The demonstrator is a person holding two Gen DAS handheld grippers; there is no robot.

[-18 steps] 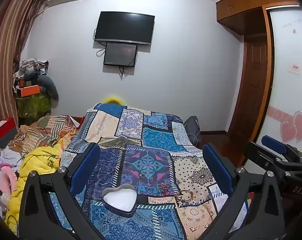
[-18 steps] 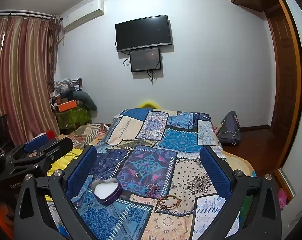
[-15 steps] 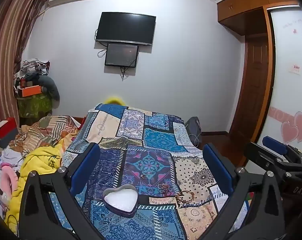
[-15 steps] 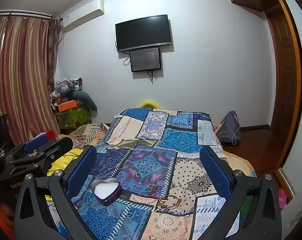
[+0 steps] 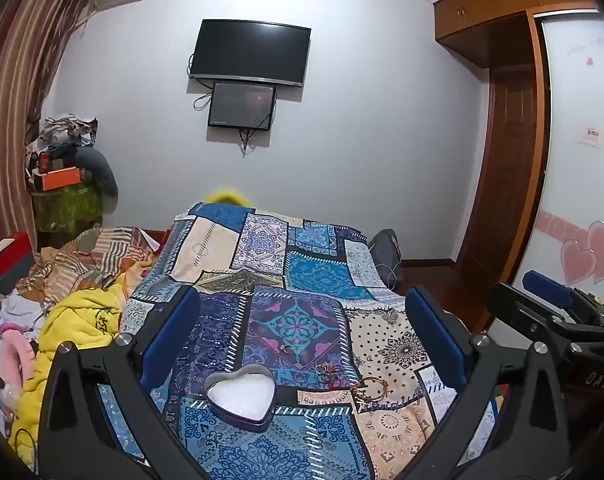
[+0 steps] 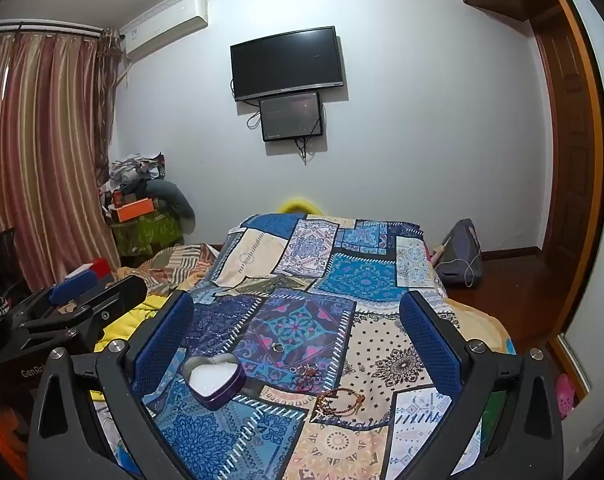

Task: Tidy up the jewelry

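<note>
An open heart-shaped tin [image 5: 241,396] with white lining sits on the patchwork bedspread [image 5: 302,276]; it also shows in the right wrist view [image 6: 214,378]. To its right lie a gold bracelet [image 5: 369,387] [image 6: 340,400], a small tangle of reddish jewelry [image 5: 329,371] [image 6: 308,374] and a ring [image 5: 287,349] [image 6: 277,347]. My left gripper [image 5: 302,320] is open and empty above the bed's near end. My right gripper [image 6: 296,324] is open and empty beside it. Each gripper shows at the edge of the other's view.
A yellow garment [image 5: 78,320] and striped bedding [image 5: 98,252] are piled at the bed's left. A red box [image 5: 8,258] and a cluttered green stand [image 5: 66,204] are at the far left. A grey bag [image 6: 462,252] lies on the floor by the wooden door [image 5: 506,200].
Both grippers have barely moved; the view shifts very slightly. Nothing on the bed has moved.
</note>
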